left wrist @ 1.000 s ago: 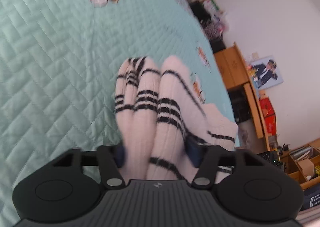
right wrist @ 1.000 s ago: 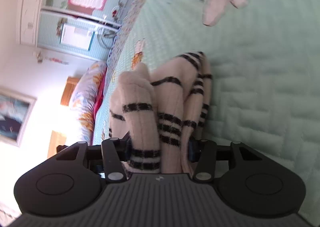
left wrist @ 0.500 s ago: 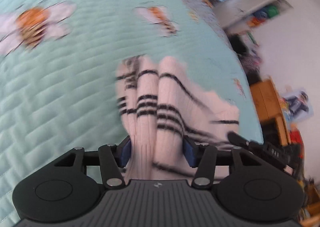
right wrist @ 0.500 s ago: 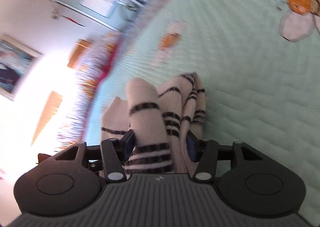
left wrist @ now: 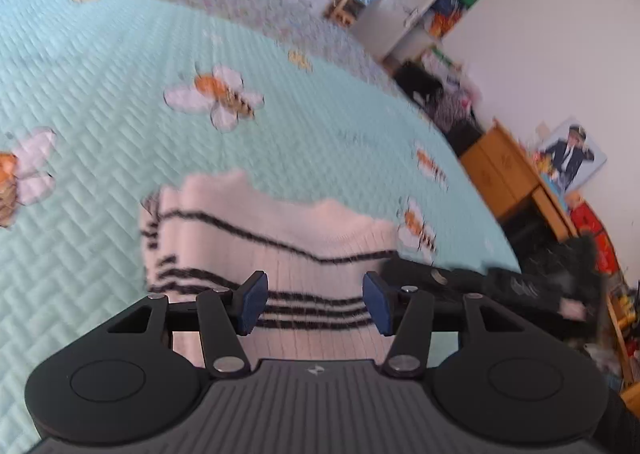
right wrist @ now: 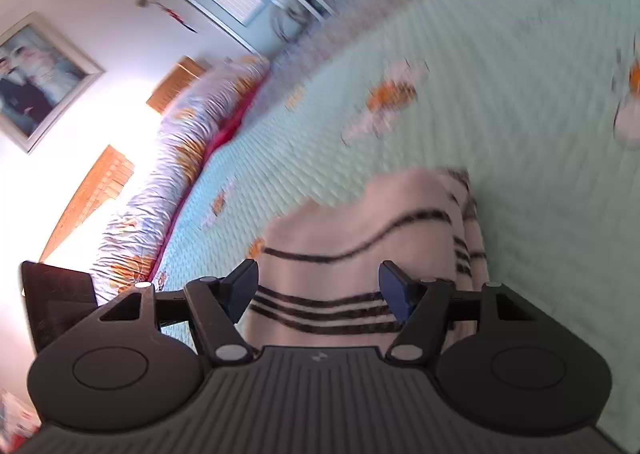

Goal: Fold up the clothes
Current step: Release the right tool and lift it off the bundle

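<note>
A cream knit garment with black stripes (left wrist: 272, 234) lies folded flat on the mint quilted bedspread (left wrist: 100, 66). My left gripper (left wrist: 314, 304) hovers open above its near edge, blue pads apart with nothing between them. In the right wrist view the same garment (right wrist: 360, 238) lies spread below my right gripper (right wrist: 318, 292), which is also open and empty. The right gripper's dark body (left wrist: 480, 282) shows at the garment's right side in the left wrist view. The garment's near part is hidden under both gripper bodies.
The bedspread (right wrist: 520, 74) carries bee and flower patches (left wrist: 216, 98). A floral pillow (right wrist: 168, 182) and wooden headboard (right wrist: 92, 190) lie at the bed's left end. Beyond the bed's right edge stand wooden cabinets (left wrist: 504, 170) and cluttered shelves (left wrist: 452, 14).
Both grippers have opened and let go of the bunched striped garment, which now lies flat on the bed. Both have drawn back and tilted up.
</note>
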`<state>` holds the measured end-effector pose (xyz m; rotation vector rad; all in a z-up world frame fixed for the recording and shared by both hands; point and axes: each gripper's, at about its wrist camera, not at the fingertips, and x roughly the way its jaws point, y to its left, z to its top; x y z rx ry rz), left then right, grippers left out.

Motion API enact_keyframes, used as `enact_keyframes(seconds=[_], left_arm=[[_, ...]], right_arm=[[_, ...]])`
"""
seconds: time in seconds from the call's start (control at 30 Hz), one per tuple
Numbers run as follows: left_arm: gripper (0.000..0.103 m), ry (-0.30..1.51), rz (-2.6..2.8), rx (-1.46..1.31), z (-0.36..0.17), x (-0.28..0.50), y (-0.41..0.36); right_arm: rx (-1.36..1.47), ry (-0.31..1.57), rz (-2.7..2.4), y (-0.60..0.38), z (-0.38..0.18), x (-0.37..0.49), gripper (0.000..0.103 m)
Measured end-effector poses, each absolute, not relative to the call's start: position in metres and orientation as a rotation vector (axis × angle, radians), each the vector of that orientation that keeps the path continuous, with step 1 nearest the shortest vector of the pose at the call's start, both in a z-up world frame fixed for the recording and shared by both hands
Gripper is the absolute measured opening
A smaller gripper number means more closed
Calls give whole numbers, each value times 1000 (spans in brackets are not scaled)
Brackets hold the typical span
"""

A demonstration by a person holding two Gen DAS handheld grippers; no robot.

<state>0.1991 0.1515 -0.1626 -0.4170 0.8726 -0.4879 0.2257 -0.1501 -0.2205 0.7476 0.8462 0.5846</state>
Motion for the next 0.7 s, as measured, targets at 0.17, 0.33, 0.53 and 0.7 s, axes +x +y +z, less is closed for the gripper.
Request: enact_keyframes(seconds=[0.17, 0.33, 0.53, 0.7], left_arm=[[55, 903, -446, -438, -183, 217, 154], [55, 898, -443, -445, -182, 213, 155], [55, 896, -439, -449, -177, 206, 155], [55, 890, -434, -465, -173, 202, 157]], right_arm=[[815, 902, 585, -146, -244, 278, 29], [860, 906, 571, -159, -244, 292, 12], [857, 738, 660, -171, -181, 226, 68], [855, 864, 670, -156, -205, 193, 68]])
